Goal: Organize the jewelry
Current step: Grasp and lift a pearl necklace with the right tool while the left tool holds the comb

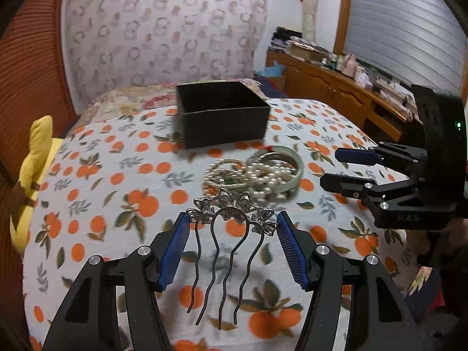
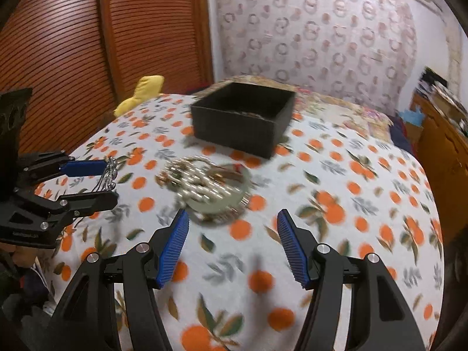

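Observation:
My left gripper point(image 1: 232, 223) is closed on a silver hair comb point(image 1: 231, 228) with a floral top, gripped by its ends, prongs hanging toward me above the cloth. It shows at the left of the right wrist view point(image 2: 109, 180) with the comb point(image 2: 108, 175) between its pads. A pile of pearl strands and a pale green bangle point(image 1: 257, 177) lies just beyond, also in the right wrist view point(image 2: 207, 188). A black open box point(image 1: 222, 114) stands behind the pile point(image 2: 242, 117). My right gripper point(image 2: 232, 225) is open and empty, just short of the pile; it shows at right point(image 1: 336, 166).
The orange-print cloth point(image 1: 117, 175) covers a rounded surface that drops off at the sides. A yellow soft toy point(image 1: 32, 172) lies at the left edge. A wooden sideboard point(image 1: 336, 93) with clutter stands at the right. A ribbed wooden door point(image 2: 73, 44) is behind.

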Available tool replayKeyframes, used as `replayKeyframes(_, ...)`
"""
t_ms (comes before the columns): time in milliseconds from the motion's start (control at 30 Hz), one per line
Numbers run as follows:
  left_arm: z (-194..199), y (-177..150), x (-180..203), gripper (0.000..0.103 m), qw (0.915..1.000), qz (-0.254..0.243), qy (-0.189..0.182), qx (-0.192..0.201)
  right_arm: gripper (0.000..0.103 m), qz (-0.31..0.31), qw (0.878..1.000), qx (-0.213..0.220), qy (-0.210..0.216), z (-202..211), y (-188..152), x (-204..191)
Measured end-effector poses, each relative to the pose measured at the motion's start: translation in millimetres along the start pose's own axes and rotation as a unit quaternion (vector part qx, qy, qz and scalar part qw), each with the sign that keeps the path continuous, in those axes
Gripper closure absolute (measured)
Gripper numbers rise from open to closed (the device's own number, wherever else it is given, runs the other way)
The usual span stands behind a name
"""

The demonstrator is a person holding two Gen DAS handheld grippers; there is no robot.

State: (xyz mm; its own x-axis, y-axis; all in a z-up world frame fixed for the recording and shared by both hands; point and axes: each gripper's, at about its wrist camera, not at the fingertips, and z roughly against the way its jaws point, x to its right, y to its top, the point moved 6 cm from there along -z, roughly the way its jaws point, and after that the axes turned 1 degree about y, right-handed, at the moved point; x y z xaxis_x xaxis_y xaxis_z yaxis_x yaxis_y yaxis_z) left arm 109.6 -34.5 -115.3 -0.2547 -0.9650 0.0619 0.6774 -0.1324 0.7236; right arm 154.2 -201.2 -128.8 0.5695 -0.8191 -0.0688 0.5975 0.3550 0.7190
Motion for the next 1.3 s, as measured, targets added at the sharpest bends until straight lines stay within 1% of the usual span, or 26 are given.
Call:
replayKeyframes(67, 2.6, 0.2, -5.6, 0.044, 1.0000, 0.007, 0.002, 0.003, 0.040, 0.015, 1.000, 0.000, 0.011, -6.9, 7.3, -11.2)
replayKeyframes(100, 3.9, 0.3, -8.5, 0.044, 0.9999, 0.010, 0.003, 0.004, 0.045, 0.021, 1.000, -0.001, 0.018, -10.6, 10.7, -16.5)
replayKeyframes(133, 5.3, 0.6, -11.7, 0.044, 0.9999, 0.013, 0.004, 0.007, 0.048, 0.025, 0.999, -0.002, 0.024, -14.5, 14.1, -20.9)
replayKeyframes(233, 7.9, 1.3, -17.1, 0.044, 0.9997, 0.019, 0.006, 0.010, 0.053, 0.036, 0.999, -0.008, 0.030, -24.7, 20.8, -29.7)
replayKeyframes(267, 8.5, 1.7, -18.6, 0.044, 0.9997, 0.021, 0.006, 0.012, 0.053, 0.042, 0.999, -0.013, 0.031, -29.6, 22.5, -33.3)
replayKeyframes(400, 9.0, 0.2, -21.7, 0.044, 0.9995, 0.026, 0.005, 0.014, 0.053, 0.068, 0.997, -0.027, 0.022, -47.2, 27.9, -42.1)
replayKeyframes(500, 8.3, -1.0, -21.8, 0.044, 0.9995, 0.028, 0.003, 0.013, 0.059, 0.076, 0.996, -0.041, 0.020, -58.5, 30.6, -44.2)
replayKeyframes(567, 8.6, -1.5, -21.8, 0.044, 0.9995, 0.027, 0.002, 0.013, 0.059, 0.082, 0.995, -0.050, 0.011, -64.0, 29.9, -44.0)
replayKeyframes(600, 8.9, -1.8, -21.8, 0.044, 0.9996, 0.027, 0.002, 0.013, 0.062, 0.082, 0.995, -0.052, 0.009, -65.1, 29.5, -42.8)
replayKeyframes(633, 8.9, -1.9, -22.0, 0.044, 0.9995, 0.027, 0.002, 0.013, 0.068, 0.080, 0.995, -0.051, 0.007, -65.5, 29.3, -41.6)
replayKeyframes(667, 9.1, -2.0, -22.1, 0.044, 0.9995, 0.028, 0.002, 0.013, 0.070, 0.077, 0.996, -0.050, 0.005, -64.2, 28.9, -39.5)
replayKeyframes(700, 9.0, -2.0, -22.1, 0.044, 0.9995, 0.029, 0.002, 0.013, 0.076, 0.075, 0.996, -0.050, 0.007, -63.7, 28.1, -38.5)
replayKeyframes(867, 8.8, -2.2, -22.6, 0.044, 0.9995, 0.028, 0.003, 0.013, 0.081, 0.076, 0.996, -0.047, 0.010, -60.3, 25.7, -36.5)
replayKeyframes(1000, 9.1, -1.5, -22.0, 0.044, 0.9995, 0.027, 0.002, 0.014, 0.082, 0.066, 0.997, -0.028, 0.017, -50.3, 29.9, -33.7)
replayKeyframes(1033, 9.2, -1.5, -21.5, 0.044, 0.9996, 0.026, 0.002, 0.014, 0.096, 0.063, 0.998, -0.023, 0.017, -47.5, 31.8, -33.4)
replayKeyframes(1167, 9.5, 0.9, -19.8, 0.044, 0.9996, 0.026, 0.001, 0.014, 0.095, 0.050, 0.999, 0.008, 0.019, -27.9, 42.8, -28.6)
replayKeyframes(1300, 10.1, 2.6, -18.9, 0.044, 0.9995, 0.026, 0.001, 0.015, 0.095, 0.058, 0.998, 0.012, 0.018, -20.8, 46.1, -27.7)
